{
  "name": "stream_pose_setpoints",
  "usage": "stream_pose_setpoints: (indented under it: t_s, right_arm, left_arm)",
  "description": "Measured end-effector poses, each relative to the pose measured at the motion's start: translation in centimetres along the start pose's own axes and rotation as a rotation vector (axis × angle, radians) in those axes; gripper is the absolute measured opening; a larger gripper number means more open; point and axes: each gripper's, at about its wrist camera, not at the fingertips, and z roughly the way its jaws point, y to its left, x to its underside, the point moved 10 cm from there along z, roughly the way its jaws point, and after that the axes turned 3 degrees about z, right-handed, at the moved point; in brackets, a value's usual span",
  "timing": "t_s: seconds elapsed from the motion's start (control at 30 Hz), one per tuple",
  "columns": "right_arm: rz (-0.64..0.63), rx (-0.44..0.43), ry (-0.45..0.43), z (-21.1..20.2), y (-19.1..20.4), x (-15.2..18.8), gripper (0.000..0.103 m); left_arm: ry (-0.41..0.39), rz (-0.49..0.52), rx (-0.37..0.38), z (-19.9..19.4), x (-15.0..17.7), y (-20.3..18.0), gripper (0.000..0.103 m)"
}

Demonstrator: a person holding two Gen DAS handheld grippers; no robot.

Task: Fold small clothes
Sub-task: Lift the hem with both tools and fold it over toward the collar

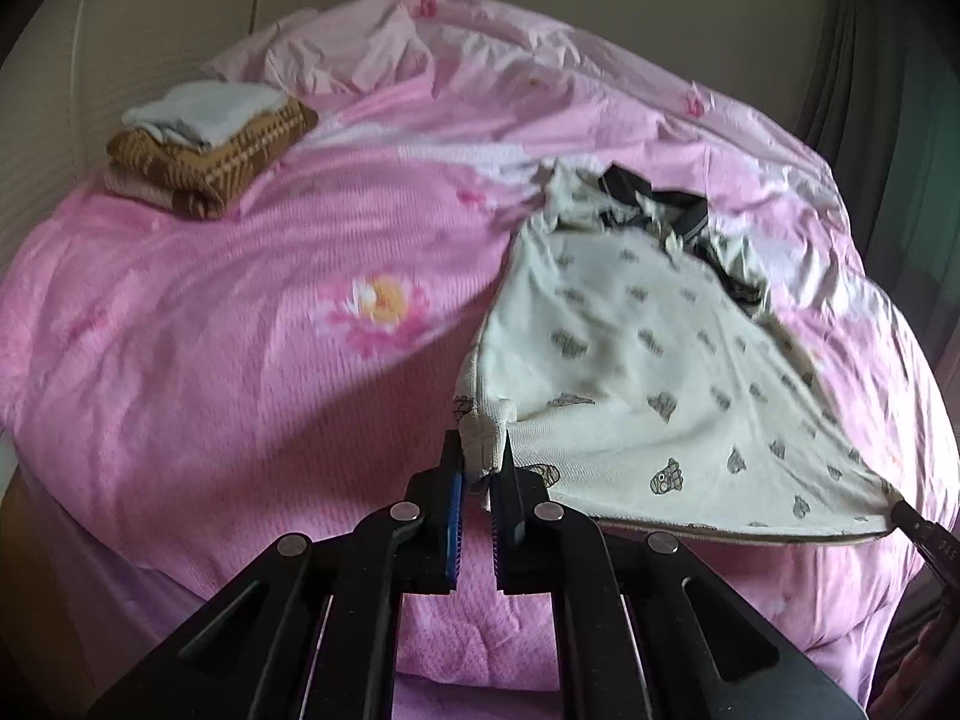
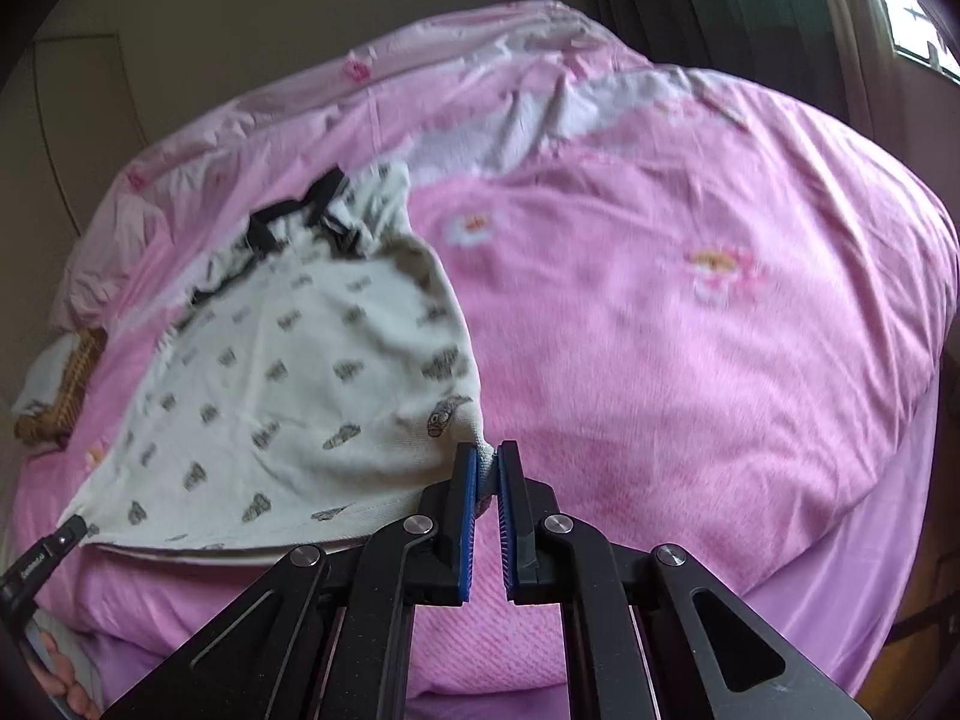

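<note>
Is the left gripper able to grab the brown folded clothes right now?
Probably not yet. The left gripper is shut on a corner of the cream shirt, and the brown folded clothes sit apart, far across the pink blanket.

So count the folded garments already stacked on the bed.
2 visible: a pale folded garment on top, a brown patterned one beneath it, at the bed's far left. More may be hidden underneath.

Soft daylight comes from a window (image 2: 918, 18) at the far right; the quilt (image 1: 252, 324) is evenly lit, with a dim shadow under the lifted shirt (image 1: 630, 372); prints smear with motion blur (flowers too); fisheye bends the edges, corners black.
</note>
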Motion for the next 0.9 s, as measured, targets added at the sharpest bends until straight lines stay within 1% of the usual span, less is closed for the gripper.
stream_pose_setpoints:
  t_s: [0.23, 0.33, 0.43, 0.6, 0.7, 0.77, 0.9]
  right_arm:
    - [0.019, -0.031, -0.042, -1.7, 0.4, -2.0, 0.007]
    - [0.016, -0.046, -0.071, -2.3, 0.8, -3.4, 0.007]
    - [0.008, -0.065, -0.111, -2.4, 1.8, -5.5, 0.007]
    - [0.000, -0.087, -0.168, -1.6, 3.7, -10.0, 0.007]
    - [-0.004, -0.094, -0.190, 0.2, 4.8, -13.0, 0.007]
    - [0.002, -0.100, -0.195, 1.6, 5.5, -14.9, 0.007]
    - [0.015, -0.103, -0.191, 5.4, 6.8, -18.9, 0.007]
  left_arm:
    - [-0.034, -0.002, 0.005, -1.4, -1.6, -0.7, 0.010]
    - [-0.057, 0.001, 0.009, -1.7, -3.0, -1.1, 0.010]
    - [-0.087, -0.001, 0.020, -1.4, -5.7, -1.8, 0.010]
    - [-0.146, 0.013, 0.032, -0.1, -11.8, -3.4, 0.010]
    - [-0.166, 0.017, 0.030, 1.9, -15.4, -4.2, 0.010]
    - [-0.162, 0.009, 0.038, 3.8, -17.7, -4.9, 0.010]
    - [-0.163, 0.019, 0.027, 7.6, -21.3, -6.0, 0.010]
